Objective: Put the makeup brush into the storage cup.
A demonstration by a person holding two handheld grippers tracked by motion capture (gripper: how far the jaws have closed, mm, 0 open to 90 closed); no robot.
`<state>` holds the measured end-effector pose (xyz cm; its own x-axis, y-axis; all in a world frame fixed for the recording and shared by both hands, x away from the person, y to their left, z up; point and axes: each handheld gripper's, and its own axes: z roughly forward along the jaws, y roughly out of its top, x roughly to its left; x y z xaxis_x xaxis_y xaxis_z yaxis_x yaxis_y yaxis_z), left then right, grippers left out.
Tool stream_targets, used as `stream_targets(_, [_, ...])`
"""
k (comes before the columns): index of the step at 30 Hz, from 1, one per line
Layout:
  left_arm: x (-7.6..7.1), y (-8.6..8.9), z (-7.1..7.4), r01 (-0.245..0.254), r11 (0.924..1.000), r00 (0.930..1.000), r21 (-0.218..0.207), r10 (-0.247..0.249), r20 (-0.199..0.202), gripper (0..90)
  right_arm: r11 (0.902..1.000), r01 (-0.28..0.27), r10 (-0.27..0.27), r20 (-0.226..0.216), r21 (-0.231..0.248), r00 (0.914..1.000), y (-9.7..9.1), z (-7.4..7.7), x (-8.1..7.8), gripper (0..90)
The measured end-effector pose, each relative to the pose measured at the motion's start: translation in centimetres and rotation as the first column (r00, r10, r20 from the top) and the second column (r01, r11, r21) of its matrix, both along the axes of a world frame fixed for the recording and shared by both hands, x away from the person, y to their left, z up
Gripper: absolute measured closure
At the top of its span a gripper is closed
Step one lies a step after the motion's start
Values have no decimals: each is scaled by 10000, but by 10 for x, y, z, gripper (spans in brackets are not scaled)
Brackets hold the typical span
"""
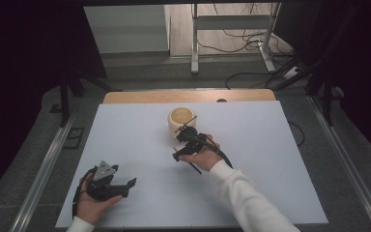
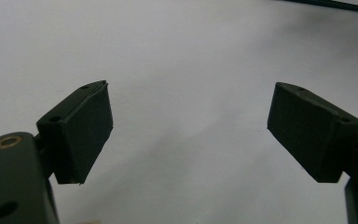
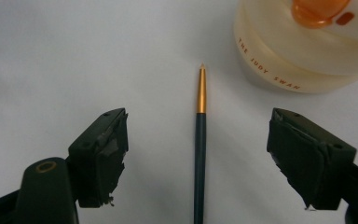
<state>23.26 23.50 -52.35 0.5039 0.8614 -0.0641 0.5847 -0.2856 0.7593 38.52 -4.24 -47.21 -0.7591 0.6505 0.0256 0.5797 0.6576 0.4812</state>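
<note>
Two tongs stand spread: the right tongs (image 3: 198, 154) straddle a pen (image 3: 200, 140) lying on the table (image 3: 51, 56) at frame centre, lined up to pinch it beside the cup (image 3: 303, 51); the left tongs (image 2: 189, 126) idle, empty.

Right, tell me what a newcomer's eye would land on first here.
First the cream cup at the middle of the white table, with the right gripper just in front of it. In the right gripper view a dark pen with a gold tip lies flat between the open jaws. The left gripper rests open near the front left.
</note>
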Motion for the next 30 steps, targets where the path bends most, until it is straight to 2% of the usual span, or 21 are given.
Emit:
stream_targets(16, [0,1,0,-22,10000,10000,-12,22,-23,148,9970,43,-75,-406,-775,9991,7,-15,12,264])
stream_targets(20, [0,1,0,-1,10000,10000,-3,1,-22,148,9941,-11,-57,-623,-1083,9980,11,-19,16,280])
stream_targets(30, [0,2,0,-18,10000,10000,-33,18,-17,148,9824,-219,75,-780,-1857,9969,21,-24,20,333])
